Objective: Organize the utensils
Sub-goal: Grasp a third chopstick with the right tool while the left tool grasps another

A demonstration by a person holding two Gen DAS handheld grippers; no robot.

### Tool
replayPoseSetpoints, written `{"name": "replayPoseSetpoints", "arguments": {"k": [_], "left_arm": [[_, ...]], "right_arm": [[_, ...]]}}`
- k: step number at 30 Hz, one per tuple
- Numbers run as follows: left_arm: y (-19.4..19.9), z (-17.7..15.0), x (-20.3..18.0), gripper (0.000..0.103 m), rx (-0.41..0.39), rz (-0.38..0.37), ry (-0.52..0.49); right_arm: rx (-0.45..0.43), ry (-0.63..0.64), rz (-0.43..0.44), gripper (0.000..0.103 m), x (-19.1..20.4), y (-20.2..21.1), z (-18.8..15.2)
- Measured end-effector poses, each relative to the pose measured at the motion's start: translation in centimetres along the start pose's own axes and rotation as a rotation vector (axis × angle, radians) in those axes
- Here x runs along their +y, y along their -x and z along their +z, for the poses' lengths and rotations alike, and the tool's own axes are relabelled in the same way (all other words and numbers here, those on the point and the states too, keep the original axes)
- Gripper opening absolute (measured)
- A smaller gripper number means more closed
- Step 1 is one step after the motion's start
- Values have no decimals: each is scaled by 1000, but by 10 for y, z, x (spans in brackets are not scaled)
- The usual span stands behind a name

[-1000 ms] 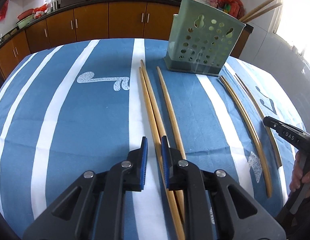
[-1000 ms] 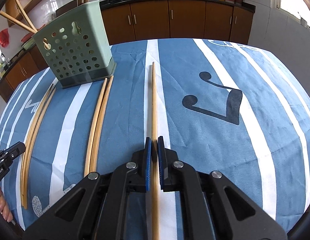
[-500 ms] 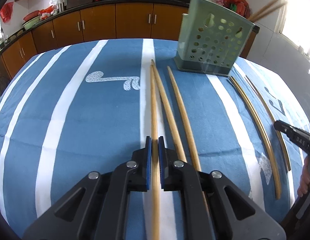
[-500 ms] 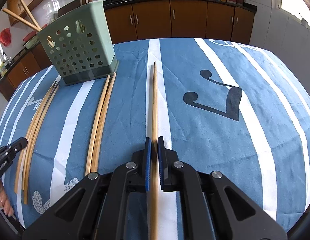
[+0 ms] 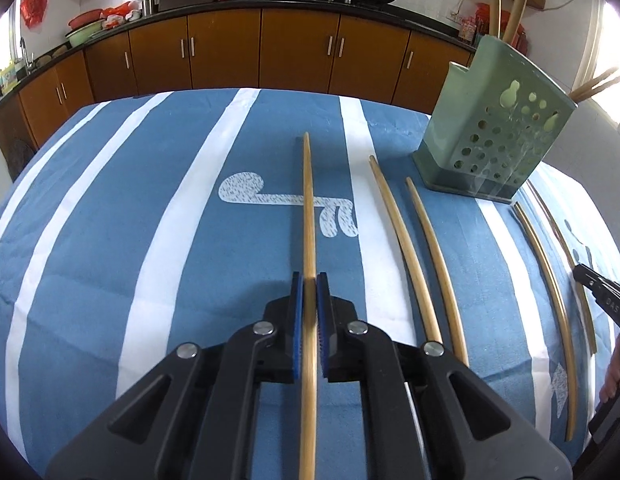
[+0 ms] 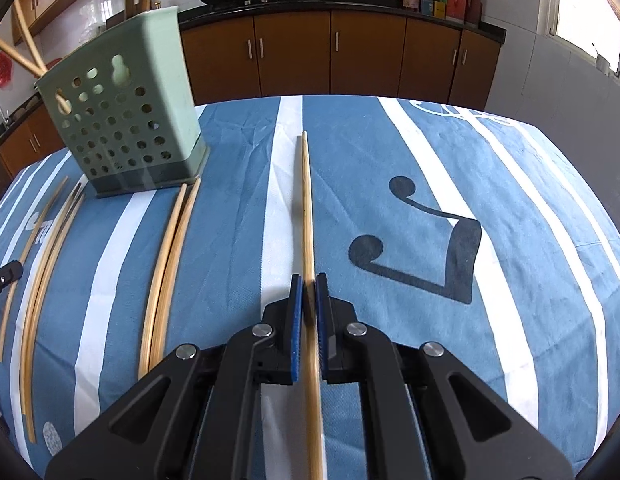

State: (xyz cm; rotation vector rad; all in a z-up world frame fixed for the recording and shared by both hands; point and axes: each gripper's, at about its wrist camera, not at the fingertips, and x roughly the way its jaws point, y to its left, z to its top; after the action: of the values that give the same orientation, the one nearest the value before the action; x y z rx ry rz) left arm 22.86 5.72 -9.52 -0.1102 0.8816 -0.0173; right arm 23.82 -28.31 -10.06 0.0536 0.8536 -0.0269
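My left gripper [image 5: 308, 280] is shut on a long wooden chopstick [image 5: 307, 200] that points straight ahead over the blue striped cloth. Two more chopsticks [image 5: 406, 248] lie to its right, and another pair [image 5: 546, 288] lies past them. The green perforated utensil holder [image 5: 494, 144] stands at the far right with several chopsticks sticking up out of it. My right gripper [image 6: 307, 280] is shut on a second chopstick [image 6: 305, 200], with the holder [image 6: 125, 120] to its far left. A pair of chopsticks [image 6: 169, 256] lies between them.
The round table [image 5: 109, 240] wears a blue cloth with white stripes. Brown kitchen cabinets [image 6: 350, 56] run behind it, with woks on the counter. The right gripper's body [image 5: 602, 300] and a hand show at the right edge of the left wrist view.
My left gripper closed on one chopstick of the middle group and carried it to the left, away from the other two. The right gripper kept its hold on its chopstick and barely shifted.
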Motion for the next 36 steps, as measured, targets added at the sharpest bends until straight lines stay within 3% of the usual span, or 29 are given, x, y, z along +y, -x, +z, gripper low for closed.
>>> {"name": "replayPoseSetpoints", "arguments": {"k": [13,36], "left_arm": [[-1,-1,6,10,-1,-40,37],[0,-1,6,10,-2,-38,35]], "right_arm": [[-2,-22,16,8,-3,-2,1],[-2,-32,22,10,-5,-1,0]]}}
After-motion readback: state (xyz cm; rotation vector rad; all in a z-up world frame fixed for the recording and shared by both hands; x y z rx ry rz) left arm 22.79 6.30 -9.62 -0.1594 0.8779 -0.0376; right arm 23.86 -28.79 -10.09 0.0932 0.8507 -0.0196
